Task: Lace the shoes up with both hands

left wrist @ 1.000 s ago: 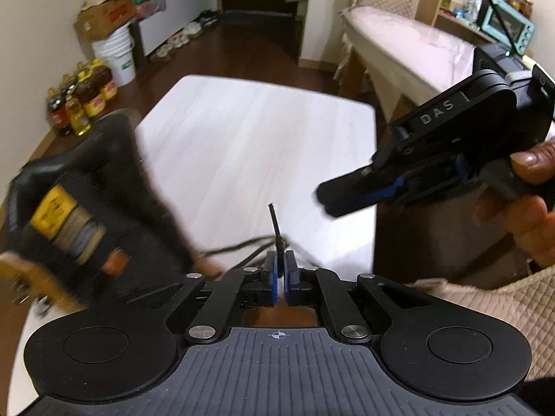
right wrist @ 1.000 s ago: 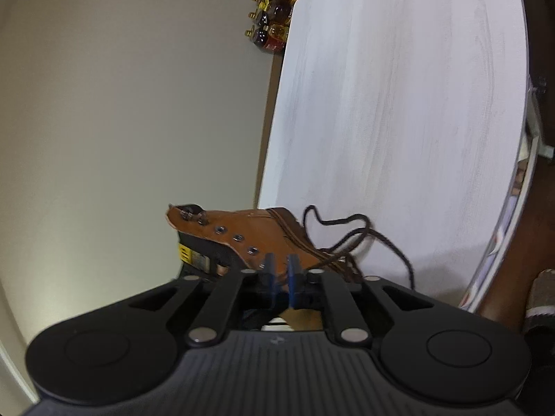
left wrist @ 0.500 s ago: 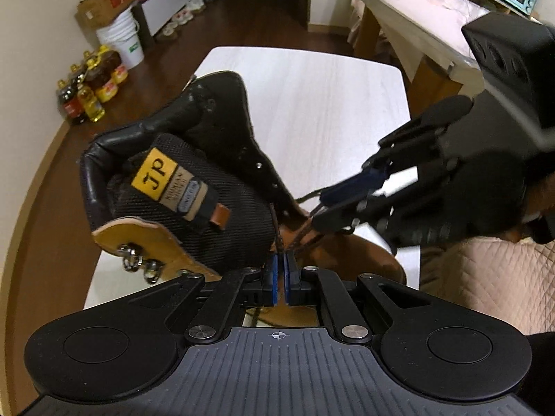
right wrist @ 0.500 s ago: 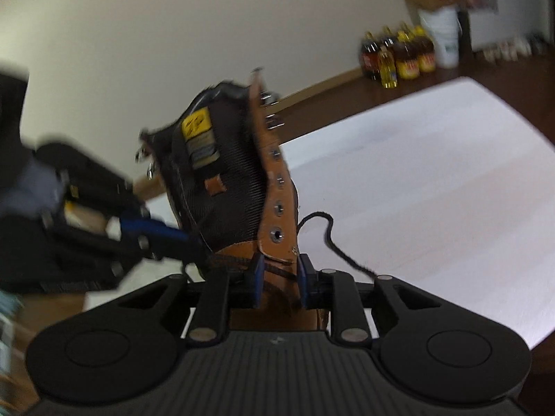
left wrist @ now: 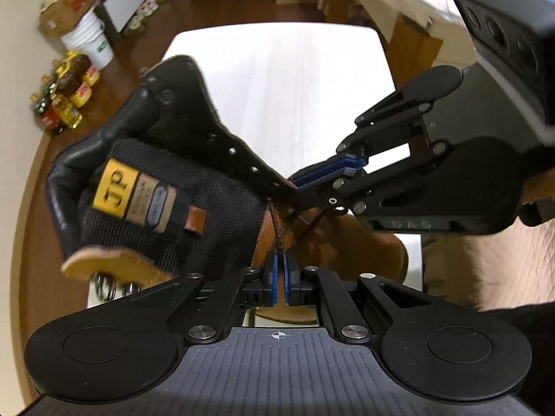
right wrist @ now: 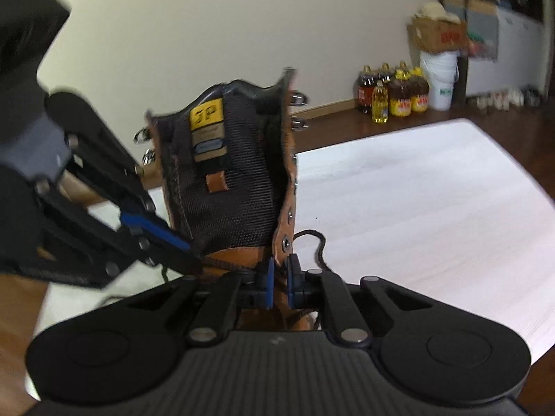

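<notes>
Your right gripper (right wrist: 279, 282) has just closed on the boot's eyelet flap (right wrist: 285, 228); your left gripper (left wrist: 279, 277) stays pinched on the lace (left wrist: 276, 227), ready for threading

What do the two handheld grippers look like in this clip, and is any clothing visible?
Both the left gripper and right gripper are matte black, with ribbed bodies, two round discs, silver pivot pins, scissor-style linkage arms and thin blue finger pads. The right gripper's housing carries a boxy block with three round openings. A beige quilted fabric shows beneath it; whether it is clothing is unclear.
</notes>
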Tool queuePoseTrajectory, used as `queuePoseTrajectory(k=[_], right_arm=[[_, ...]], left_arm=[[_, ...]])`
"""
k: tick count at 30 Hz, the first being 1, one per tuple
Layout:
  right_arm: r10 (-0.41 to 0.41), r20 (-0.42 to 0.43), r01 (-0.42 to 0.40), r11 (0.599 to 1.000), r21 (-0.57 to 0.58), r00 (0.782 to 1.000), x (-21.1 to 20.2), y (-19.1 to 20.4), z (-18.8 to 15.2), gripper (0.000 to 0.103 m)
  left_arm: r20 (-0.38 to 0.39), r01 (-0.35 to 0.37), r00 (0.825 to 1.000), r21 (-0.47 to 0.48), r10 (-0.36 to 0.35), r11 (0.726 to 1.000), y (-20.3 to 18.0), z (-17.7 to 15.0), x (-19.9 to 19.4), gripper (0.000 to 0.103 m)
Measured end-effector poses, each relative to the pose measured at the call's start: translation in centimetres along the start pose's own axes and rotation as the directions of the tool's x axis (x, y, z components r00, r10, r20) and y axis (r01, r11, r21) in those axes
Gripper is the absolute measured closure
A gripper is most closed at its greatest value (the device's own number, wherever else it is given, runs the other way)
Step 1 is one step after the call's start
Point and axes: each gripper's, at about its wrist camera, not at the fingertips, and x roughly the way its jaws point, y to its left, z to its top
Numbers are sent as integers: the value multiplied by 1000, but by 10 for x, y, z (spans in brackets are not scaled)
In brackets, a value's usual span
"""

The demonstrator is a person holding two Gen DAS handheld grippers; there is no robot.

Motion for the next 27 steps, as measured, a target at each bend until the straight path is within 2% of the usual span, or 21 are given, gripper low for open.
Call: queuePoseTrajectory(k=[3,9,17,23,27], right_arm=[[35,12,-36,997,69,999,-1,-13,-2,94],[47,28,-49,996,69,998,-10,-16,-6,94],[63,50,-67,995,78,997,-19,-18,-11,94],[76,64,-81,993,86,995,-19,-22,-13,94],[81,68,-87,992,89,994,-20,-22,-14,94]], left_arm=[[-38,-13,999,44,15,999,-3,8,8,99],[-119,0,993,109,13,994,-4,19,21,99],[-201,37,980,126,-11,991,-1,27,30,99],[-233,74,972,127,-43,989,0,32,32,99],[-250,75,968,146,-37,986,0,34,35,99]])
